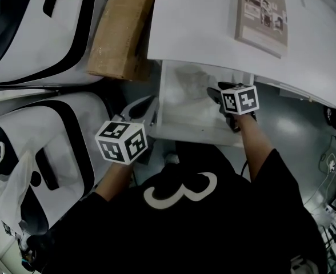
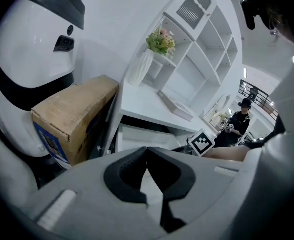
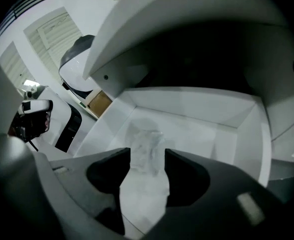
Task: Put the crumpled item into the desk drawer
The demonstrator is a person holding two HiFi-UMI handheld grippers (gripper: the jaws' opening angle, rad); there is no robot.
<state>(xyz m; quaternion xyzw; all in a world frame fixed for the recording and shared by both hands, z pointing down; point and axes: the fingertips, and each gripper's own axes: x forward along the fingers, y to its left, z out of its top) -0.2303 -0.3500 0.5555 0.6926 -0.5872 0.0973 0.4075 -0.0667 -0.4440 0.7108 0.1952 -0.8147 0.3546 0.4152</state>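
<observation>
1. My right gripper is released, its jaws wide apart. The crumpled item, a clear wrinkled thing, lies just past the tips on the floor of the drawer.
2. My left gripper is clenched on nothing and hangs at the 9 o'clock side of the drawer front.
3. The item looks free of both pads, so I would draw the right gripper back toward 6 o'clock, slowly, with the jaws wide so nothing clings to them.
4. The desk top overhangs at 12 o'clock, so I would stay low while retreating.
5. The cardboard box at 10 o'clock is well apart.
</observation>
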